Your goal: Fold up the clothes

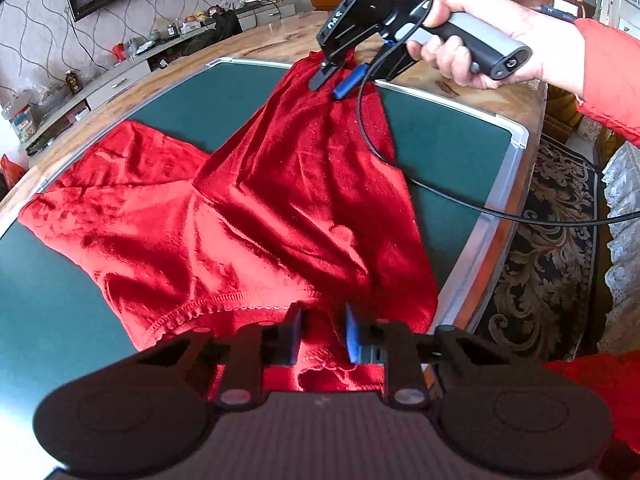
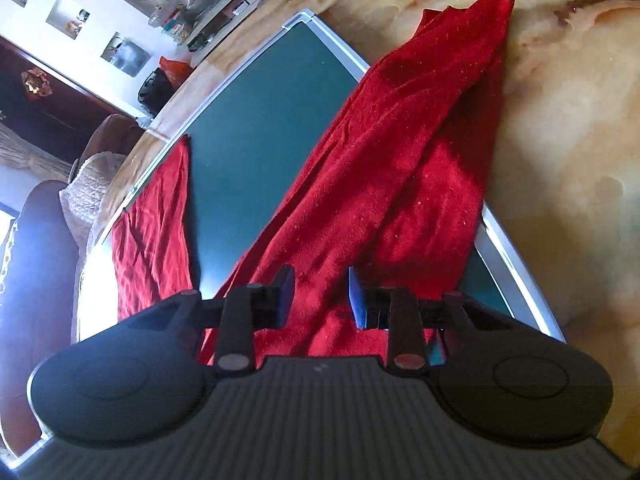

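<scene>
A red velvet garment [image 1: 240,208] lies spread on a green mat [image 1: 80,320], one part stretched up toward the far edge. My left gripper [image 1: 322,336] is at its near hem, jaws partly apart with red cloth between them. My right gripper [image 1: 336,80], held in a hand in a red sleeve, is at the far end of the stretched part, jaws apart over the cloth. In the right wrist view the garment [image 2: 400,152] runs away from my right gripper [image 2: 320,296] across the mat [image 2: 256,152] onto the wooden table.
The mat has a silver frame [image 1: 508,168] and lies on a marbled wooden table [image 2: 568,160]. A black cable [image 1: 520,216] hangs from the right gripper across the mat. A patterned carpet [image 1: 552,248] lies to the right; a TV and low cabinet [image 1: 116,80] stand behind.
</scene>
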The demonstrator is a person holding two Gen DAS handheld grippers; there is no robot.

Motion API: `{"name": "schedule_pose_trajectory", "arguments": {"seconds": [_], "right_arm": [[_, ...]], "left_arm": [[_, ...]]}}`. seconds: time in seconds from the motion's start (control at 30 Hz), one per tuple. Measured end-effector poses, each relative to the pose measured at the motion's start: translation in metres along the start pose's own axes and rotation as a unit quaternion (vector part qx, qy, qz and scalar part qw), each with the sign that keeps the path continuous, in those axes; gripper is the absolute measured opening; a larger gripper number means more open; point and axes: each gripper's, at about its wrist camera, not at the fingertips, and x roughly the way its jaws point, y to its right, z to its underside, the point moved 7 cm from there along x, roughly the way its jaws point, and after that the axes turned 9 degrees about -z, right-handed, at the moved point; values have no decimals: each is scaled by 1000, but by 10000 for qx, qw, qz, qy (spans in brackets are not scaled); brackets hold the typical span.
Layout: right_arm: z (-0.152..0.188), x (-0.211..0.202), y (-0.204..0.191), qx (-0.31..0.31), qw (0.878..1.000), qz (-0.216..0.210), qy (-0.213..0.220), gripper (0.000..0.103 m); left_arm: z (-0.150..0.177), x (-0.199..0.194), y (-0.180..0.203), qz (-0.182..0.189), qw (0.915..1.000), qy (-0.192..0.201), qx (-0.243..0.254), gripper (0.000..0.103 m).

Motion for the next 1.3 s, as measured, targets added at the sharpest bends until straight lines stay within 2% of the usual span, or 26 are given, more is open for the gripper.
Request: {"name": "schedule_pose_trajectory", "arguments": {"seconds": [0.07,0.1,0.27,0.4,0.5,0.63,0.83,0.97,1.07,1.23,1.3], "right_arm": [[3,5,1,28,10000,-12,-31,17],[5,8,2,48,10000,-28,-59,5],[8,3,1,31,9998,-140,112,4],[2,-23,-5,144,9987,-333,371,4],[3,-40,-8,177,9981,-323,491,4],[10,-47,-2,288,9986,-121,421,4],[16,-37,20,432,9982,280,303,4],[20,-43,23,464,9978,264,394,4],[20,-52,21,490,9977,60,463,4],[32,-40,43,736,9961,495,10,8],[39,-39,47,730,9961,500,-36,11]], "left_arm": [[1,-1,0,-7,10000,34,33,15],[1,-2,0,1,10000,55,40,11],[2,-7,-8,138,9997,119,-159,8],[3,-18,-15,248,9993,165,-222,8],[4,-28,-20,423,9985,204,-281,8],[8,-39,-26,671,9969,218,-351,8],[12,-43,-24,893,9952,167,-361,8],[13,-50,-20,1050,9937,219,-316,8],[11,-58,-22,1143,9923,290,-373,8],[19,-47,-18,1073,9940,134,-193,8],[22,-39,-15,989,9950,42,-94,8]]}}
